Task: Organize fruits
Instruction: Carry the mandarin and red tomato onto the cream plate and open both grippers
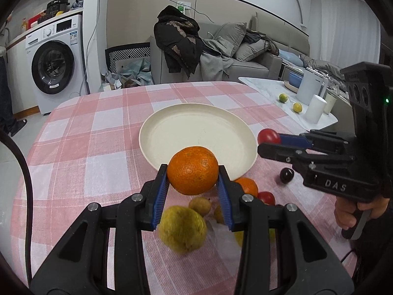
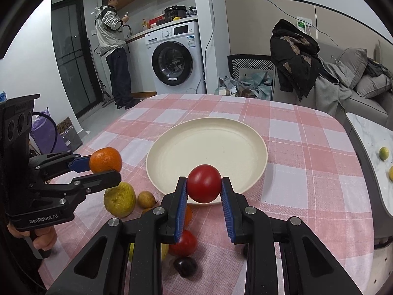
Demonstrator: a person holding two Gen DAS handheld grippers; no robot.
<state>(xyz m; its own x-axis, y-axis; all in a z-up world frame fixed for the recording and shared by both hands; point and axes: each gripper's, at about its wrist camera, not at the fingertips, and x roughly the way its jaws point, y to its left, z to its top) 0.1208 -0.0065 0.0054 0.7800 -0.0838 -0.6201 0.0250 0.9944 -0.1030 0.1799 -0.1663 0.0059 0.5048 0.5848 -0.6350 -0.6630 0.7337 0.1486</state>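
My left gripper (image 1: 192,172) is shut on an orange (image 1: 192,170) and holds it above the table near the front rim of the cream plate (image 1: 196,132). My right gripper (image 2: 203,184) is shut on a red tomato (image 2: 204,183), just over the plate's (image 2: 208,147) near rim. On the pink checked cloth below lie a yellow-green pear (image 1: 181,228), a small brown fruit (image 1: 200,205), a second orange (image 1: 246,186), another tomato (image 1: 266,198) and a dark cherry (image 1: 287,175). The plate holds nothing.
A white side table (image 1: 270,91) at the right carries two limes (image 1: 283,97), cups and a kettle. A sofa with clothes stands behind. A washing machine (image 2: 174,56) and a standing person (image 2: 113,46) are at the far left.
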